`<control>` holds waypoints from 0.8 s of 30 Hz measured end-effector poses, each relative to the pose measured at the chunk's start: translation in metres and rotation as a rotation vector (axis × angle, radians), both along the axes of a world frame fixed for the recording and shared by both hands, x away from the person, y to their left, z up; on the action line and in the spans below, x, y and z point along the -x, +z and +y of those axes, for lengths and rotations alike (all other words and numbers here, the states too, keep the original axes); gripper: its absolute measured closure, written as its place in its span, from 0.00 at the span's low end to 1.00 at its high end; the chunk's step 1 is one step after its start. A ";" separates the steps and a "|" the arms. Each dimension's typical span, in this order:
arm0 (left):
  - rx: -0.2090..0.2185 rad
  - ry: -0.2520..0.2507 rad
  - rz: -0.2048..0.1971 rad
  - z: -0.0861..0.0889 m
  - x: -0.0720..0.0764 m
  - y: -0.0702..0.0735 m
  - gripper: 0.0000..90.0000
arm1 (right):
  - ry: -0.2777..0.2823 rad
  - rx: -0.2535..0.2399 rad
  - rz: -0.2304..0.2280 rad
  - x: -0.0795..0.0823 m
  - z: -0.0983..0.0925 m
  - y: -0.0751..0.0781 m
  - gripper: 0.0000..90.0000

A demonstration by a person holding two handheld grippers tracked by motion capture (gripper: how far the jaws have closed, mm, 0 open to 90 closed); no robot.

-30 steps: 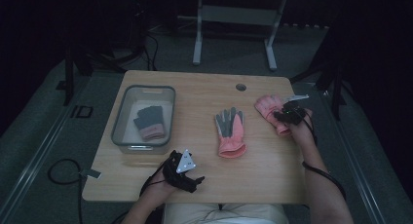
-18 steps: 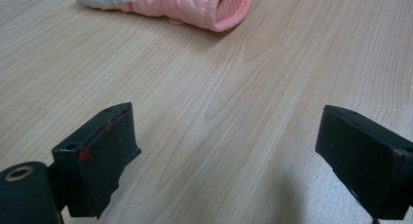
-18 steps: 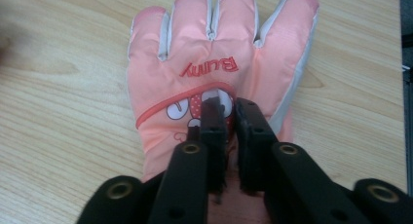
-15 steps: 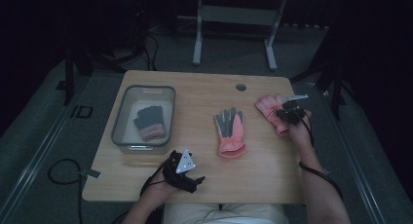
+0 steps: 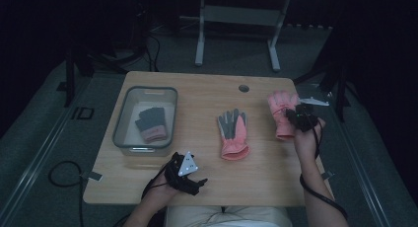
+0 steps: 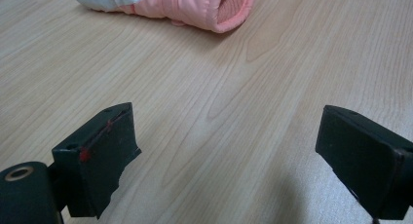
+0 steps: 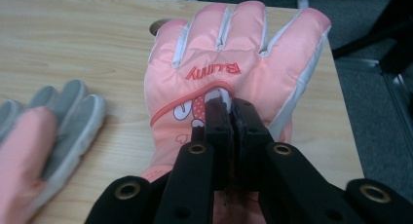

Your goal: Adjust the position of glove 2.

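two pink gloves lie on the wooden table (image 5: 207, 185), and a third, dark grey one (image 5: 151, 123) with a pink cuff sits inside the clear plastic bin (image 5: 121, 119) at the table's left. the right gripper (image 5: 301, 117) is over the far right part of the table, and its jaws have just been closing; in the right gripper view they stand pressed together, pinching a fold of fabric on the back of the right-hand pink glove (image 7: 234, 68), just below the red lettering and beside a small cartoon print. that glove lies back up near the table's right edge, fingers pointing away from the person, close to the round cable hole (image 5: 243, 88). the other pink glove (image 5: 232, 133) lies palm up near the middle of the table, grey palm showing, well apart from the held one; in the right gripper view it shows at the left, and in the left gripper view its cuff end is at the top. the left gripper (image 5: 185, 173) rests near the table's front edge, ahead of the bin's near corner, with its jaws spread wide and only bare wood between them, touching nothing.
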State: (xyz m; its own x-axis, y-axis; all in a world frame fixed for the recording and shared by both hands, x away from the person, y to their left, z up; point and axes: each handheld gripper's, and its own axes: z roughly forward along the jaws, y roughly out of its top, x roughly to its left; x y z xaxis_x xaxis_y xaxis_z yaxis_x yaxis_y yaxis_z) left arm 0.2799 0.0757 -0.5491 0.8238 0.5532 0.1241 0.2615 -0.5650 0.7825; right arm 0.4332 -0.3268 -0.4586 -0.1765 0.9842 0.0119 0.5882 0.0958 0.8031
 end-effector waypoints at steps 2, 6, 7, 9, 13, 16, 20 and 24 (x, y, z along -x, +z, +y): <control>0.001 -0.001 0.004 0.000 0.000 0.000 0.08 | -0.025 -0.031 -0.002 0.011 0.000 0.002 0.96; -0.001 0.000 0.002 0.001 0.000 0.000 0.08 | -0.060 -0.065 -0.006 0.032 0.005 -0.001 0.96; 0.000 0.000 0.001 0.001 0.000 0.000 0.08 | -0.066 -0.060 -0.003 0.037 0.007 -0.003 0.96; 0.003 0.002 -0.002 0.001 0.000 0.000 0.08 | -0.078 -0.053 -0.004 0.044 0.011 -0.009 0.96; -0.001 0.002 -0.007 0.001 0.000 0.000 0.08 | -0.099 -0.047 0.016 0.054 0.018 -0.022 0.96; 0.004 0.003 -0.009 0.001 0.000 0.000 0.08 | -0.107 -0.080 0.030 0.057 0.020 -0.032 0.96; 0.004 0.004 -0.011 0.002 0.000 0.000 0.08 | -0.108 -0.080 0.045 0.054 0.024 -0.041 0.96; -0.007 0.006 -0.008 0.002 -0.001 -0.001 0.08 | -0.111 -0.079 0.064 0.048 0.026 -0.049 0.96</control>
